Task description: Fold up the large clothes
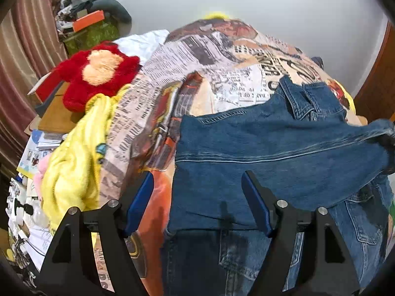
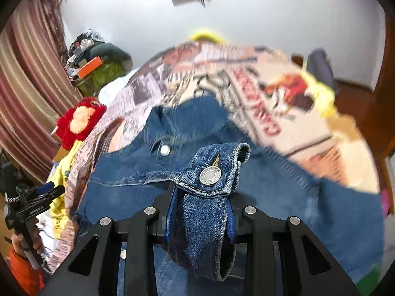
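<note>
Now, left wrist view: left gripper [image 1: 197,202] spread wide, nothing between the blue pads, hovering just above the near-left part of the denim jacket [image 1: 284,153]. Jacket spread on the newsprint-pattern blanket [image 1: 197,69], one sleeve [image 1: 345,135] drawn across the body toward the right edge of frame, long axis roughly left-right. Red plush toy [image 1: 96,74] and yellow cloth [image 1: 74,162] well left of the jacket.

Right wrist view: right gripper [image 2: 201,212] clenched on the sleeve cuff [image 2: 209,172], metal snap button [image 2: 210,175] facing up, cuff bunched between the pads. Jacket body beyond and below the cuff. Left gripper [image 2: 47,190] far left of the jacket, in a hand [image 2: 24,241].

Judgement: right hand nearer, carrying the sleeve; fold likely laid across the jacket body.
</note>
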